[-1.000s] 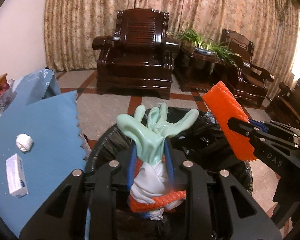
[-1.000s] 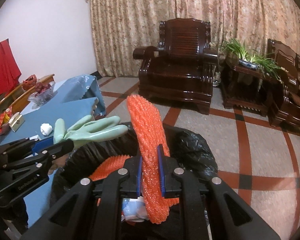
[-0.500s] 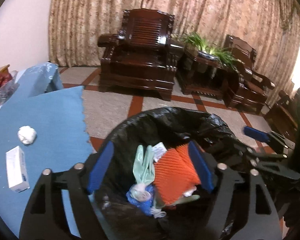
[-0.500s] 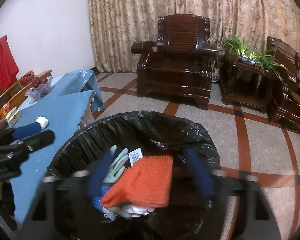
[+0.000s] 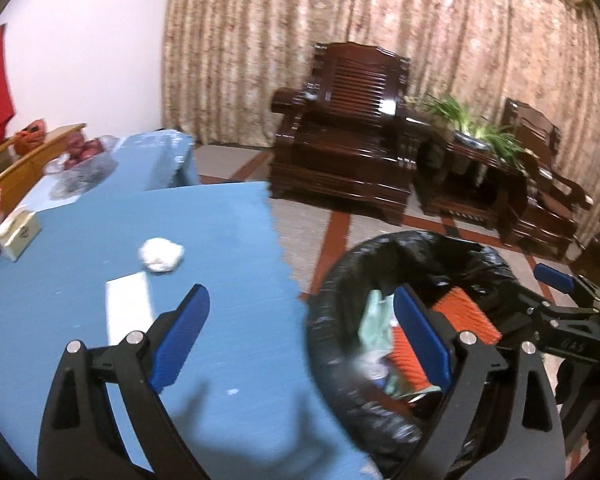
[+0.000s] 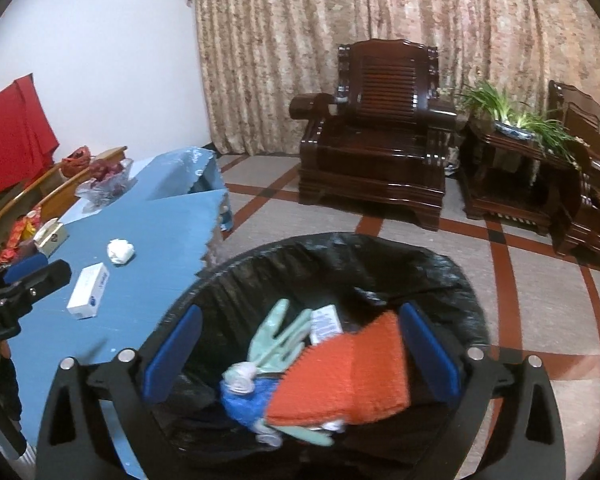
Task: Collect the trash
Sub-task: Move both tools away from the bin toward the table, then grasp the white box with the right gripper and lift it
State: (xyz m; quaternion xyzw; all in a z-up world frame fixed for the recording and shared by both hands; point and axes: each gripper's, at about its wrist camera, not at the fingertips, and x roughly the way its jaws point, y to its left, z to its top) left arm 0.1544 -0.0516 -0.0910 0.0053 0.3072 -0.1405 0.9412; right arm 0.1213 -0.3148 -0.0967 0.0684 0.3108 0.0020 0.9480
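With both grippers' jaws apart and empty, left gripper (image 5: pixel 300 344) should centre over the wad (image 5: pixel 161 254) and box (image 6: pixel 89 290) near the table (image 5: pixel 228 240) edge, beside the bin (image 6: pixel 452 276).

Both tongs have let go: the glove (image 6: pixel 278 338) and orange netting (image 6: pixel 344 380) now lie in the bin (image 6: pixel 452 280).

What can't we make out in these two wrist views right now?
- Bottom of the trash bin: right wrist view, buried under the orange foam net and green glove.
- Print on the white box: too small in the right view; motion-blurred in the left view.
- Left gripper: cut off by the right view's left edge.
- Right gripper: cut off by the left view's right edge.
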